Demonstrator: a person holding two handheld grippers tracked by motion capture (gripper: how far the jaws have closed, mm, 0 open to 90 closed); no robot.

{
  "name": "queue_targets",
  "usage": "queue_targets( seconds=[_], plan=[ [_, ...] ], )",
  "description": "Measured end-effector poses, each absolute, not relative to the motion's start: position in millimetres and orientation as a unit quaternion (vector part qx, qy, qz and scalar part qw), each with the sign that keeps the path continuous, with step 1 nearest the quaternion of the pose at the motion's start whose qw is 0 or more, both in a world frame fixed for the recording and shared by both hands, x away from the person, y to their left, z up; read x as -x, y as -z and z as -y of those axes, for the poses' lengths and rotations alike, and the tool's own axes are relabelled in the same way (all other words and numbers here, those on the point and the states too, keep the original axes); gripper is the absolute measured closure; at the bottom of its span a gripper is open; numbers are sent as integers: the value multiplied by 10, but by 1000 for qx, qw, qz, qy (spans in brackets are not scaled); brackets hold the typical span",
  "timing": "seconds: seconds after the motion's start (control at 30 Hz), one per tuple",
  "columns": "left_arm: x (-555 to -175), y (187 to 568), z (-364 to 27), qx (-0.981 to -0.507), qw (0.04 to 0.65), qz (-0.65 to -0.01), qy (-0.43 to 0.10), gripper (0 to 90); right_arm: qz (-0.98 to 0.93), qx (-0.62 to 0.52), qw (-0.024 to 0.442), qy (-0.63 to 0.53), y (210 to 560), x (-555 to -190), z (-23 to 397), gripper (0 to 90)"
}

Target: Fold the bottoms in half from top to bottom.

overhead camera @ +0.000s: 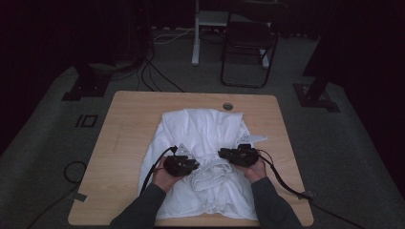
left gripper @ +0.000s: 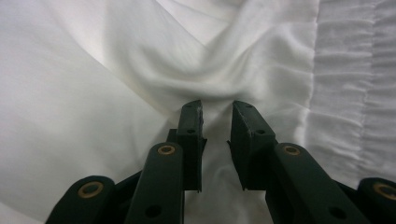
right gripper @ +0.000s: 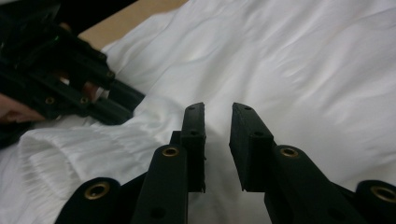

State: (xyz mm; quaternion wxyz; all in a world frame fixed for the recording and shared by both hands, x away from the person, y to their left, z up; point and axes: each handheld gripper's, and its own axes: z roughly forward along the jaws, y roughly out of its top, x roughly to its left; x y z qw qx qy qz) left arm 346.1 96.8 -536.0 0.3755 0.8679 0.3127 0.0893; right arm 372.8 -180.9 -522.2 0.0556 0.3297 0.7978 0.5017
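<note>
The white garment (overhead camera: 203,157) lies spread over the middle of the worktop (overhead camera: 129,119), its near edge close to my side. A ribbed cuff (overhead camera: 210,175) is bunched on top of it, between my two hands. My left claw (overhead camera: 191,163) sits just left of that bunch, tips down at the cloth; in the left gripper view its jaws stand a little apart over a gathered fold (left gripper: 210,88), with cloth under the gap and neither pad pressing on it. My right claw (overhead camera: 224,153) sits just right of the bunch, jaws likewise slightly parted over smooth cloth, gripping nothing. In the right gripper view the ribbed cuff (right gripper: 70,154) lies to its left, touching my left claw (right gripper: 122,110).
</note>
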Motion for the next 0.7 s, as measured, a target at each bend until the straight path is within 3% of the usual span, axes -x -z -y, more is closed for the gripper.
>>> queue_targets(
  seconds=[0.23,0.37,0.5,0.7],
  plan=[
    [-3316,5426,-1025,-883,352,-302,-69,730,-848,-297,49,-436,5533,-3412,1680,761],
    [-3341,5317,-1069,-873,369,-306,-87,670,-845,-302,49,-438,5470,-3426,1690,724],
    [-3521,5161,-1125,-858,382,-322,-119,638,-823,-326,93,-456,5281,-3620,1736,625],
    [-3933,5012,-1180,-827,394,-364,-168,603,-788,-378,128,-468,5191,-4061,1765,590]
  ],
)
